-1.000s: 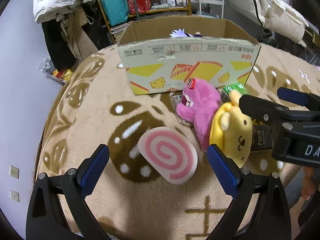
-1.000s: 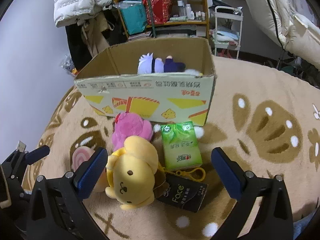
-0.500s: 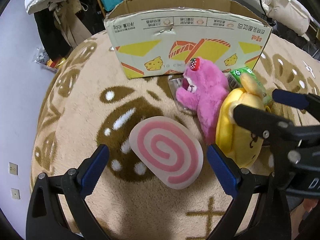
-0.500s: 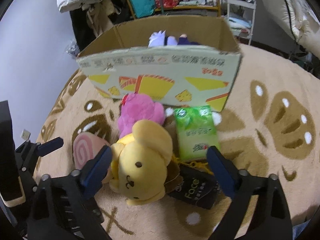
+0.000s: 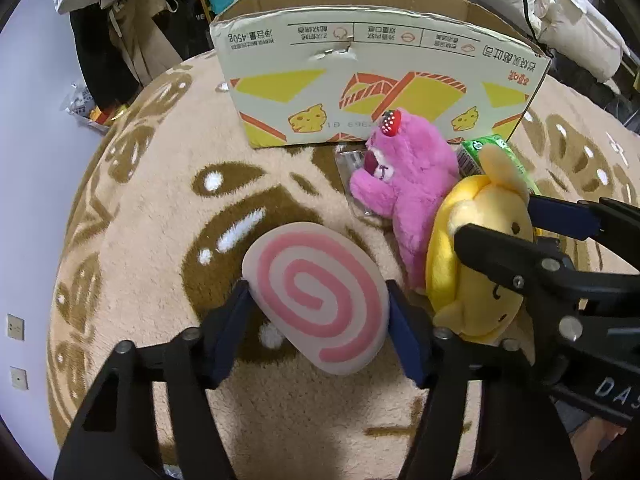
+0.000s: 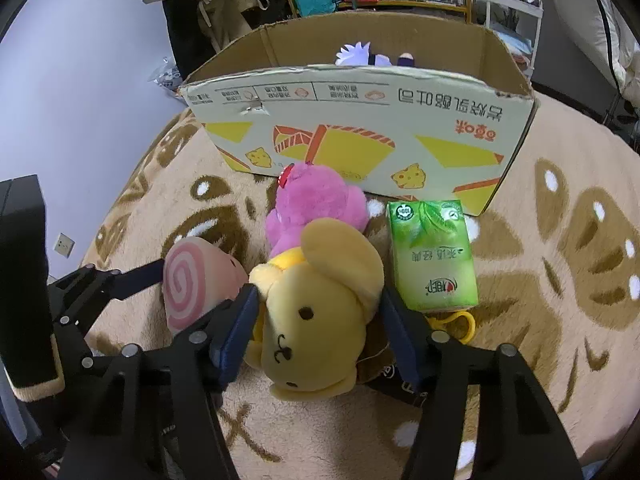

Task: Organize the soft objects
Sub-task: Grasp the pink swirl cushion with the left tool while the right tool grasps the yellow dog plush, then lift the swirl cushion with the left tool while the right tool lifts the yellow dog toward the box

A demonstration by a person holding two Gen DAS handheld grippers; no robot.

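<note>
left fingers (image 5: 240,320) just closed on flat swirl cushion (image 5: 316,296) | right fingers (image 6: 240,324) squeezing fuzzy yellow plush (image 6: 316,312)

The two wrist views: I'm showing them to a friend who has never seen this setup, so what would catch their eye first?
Probably the toys in the jaws: the left gripper has just closed on the pink swirl cushion, and the right gripper on the yellow dog plush beside it. Behind them a pink bear plush leans near the big cardboard box on the patterned rug.

Even, soft indoor light, sharp centre, heavy fisheye bending with dark vignetted corners, no glare.
</note>
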